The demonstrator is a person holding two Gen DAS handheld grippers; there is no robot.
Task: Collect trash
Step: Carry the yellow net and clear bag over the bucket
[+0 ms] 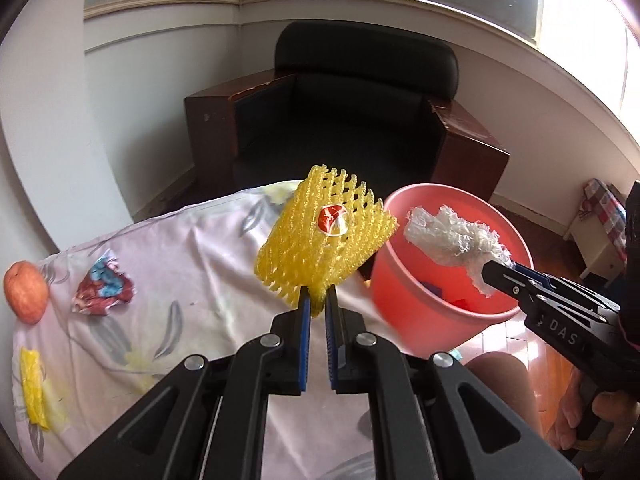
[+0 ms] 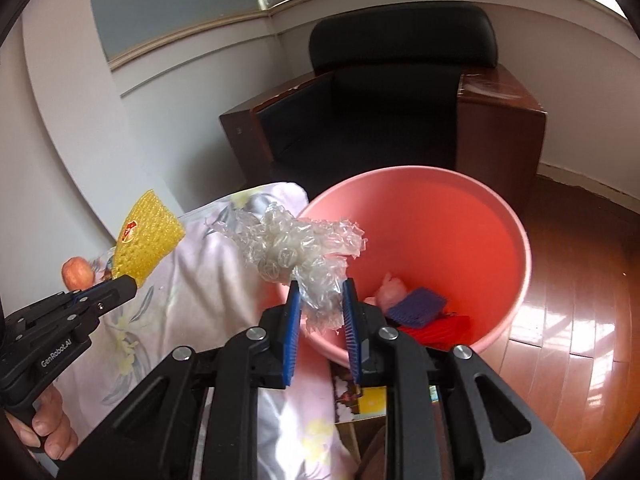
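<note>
- Left gripper (image 1: 317, 300): jaws pressed together on the lower corner of a yellow foam fruit net (image 1: 326, 240), which stands up and fans out above the blue pads; a round red sticker sits on its upper face. In the right wrist view the same net (image 2: 150, 236) appears at far left, held over the cloth.
- Right gripper (image 2: 320, 300): jaws part-way closed, pinching a crumpled wad of clear bubble wrap (image 2: 296, 248); the wad bulges up and to the left of the pads. In the left wrist view the wad (image 1: 452, 236) hangs over the bucket's mouth.
- Pink bucket (image 2: 516, 240): stands just beside the end of the cloth-covered surface, on a wooden floor (image 2: 576, 304). Inside it lie a purple net piece (image 2: 416, 306), a red piece (image 2: 436, 330) and a pink lump (image 2: 390, 294).
- Floral cloth (image 1: 192, 264): pale, covering the work surface. On it rest a crumpled red-and-blue wrapper (image 1: 103, 288), a second yellow foam strip (image 1: 34, 388) near the left edge, and an orange-red fruit (image 1: 26, 296) at the far left.
- Hands: fingers of the person's left hand (image 2: 48, 428) wrap the left gripper's handle; the right hand (image 1: 580, 420) is seen under the right gripper's handle.
- Background: a black armchair (image 1: 360, 112) with dark wooden sides stands against the wall behind the bucket.
</note>
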